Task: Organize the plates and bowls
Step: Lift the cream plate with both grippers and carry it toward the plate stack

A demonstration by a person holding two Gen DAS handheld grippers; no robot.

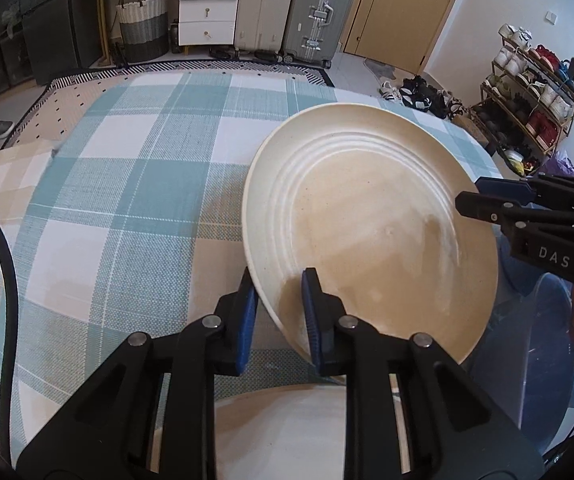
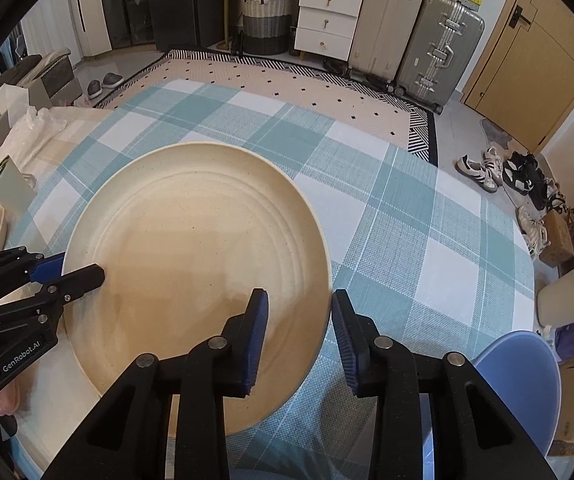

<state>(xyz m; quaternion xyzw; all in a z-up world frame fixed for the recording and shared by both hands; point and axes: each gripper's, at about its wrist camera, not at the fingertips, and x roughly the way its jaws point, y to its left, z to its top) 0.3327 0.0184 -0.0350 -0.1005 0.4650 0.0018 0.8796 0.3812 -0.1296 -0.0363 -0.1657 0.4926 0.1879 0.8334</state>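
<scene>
Cream plate (image 1: 367, 216) is pinched at opposite rims by left claw (image 1: 279, 316) and right claw (image 2: 299, 336), hiding the tablecloth (image 1: 127, 208) beneath

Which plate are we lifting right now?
Find the table under the teal checked cloth. Over its near edge sits a big cream plate with raised concentric rings, rim pinched by the left tongs and right tongs. No other dish shares it.

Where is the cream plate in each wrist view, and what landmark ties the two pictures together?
Left wrist: plate right of centre, its near rim between the left gripper pads.
Right wrist: plate left of centre, right gripper straddling its rim.
Shared landmark: silver suitcase.
</scene>
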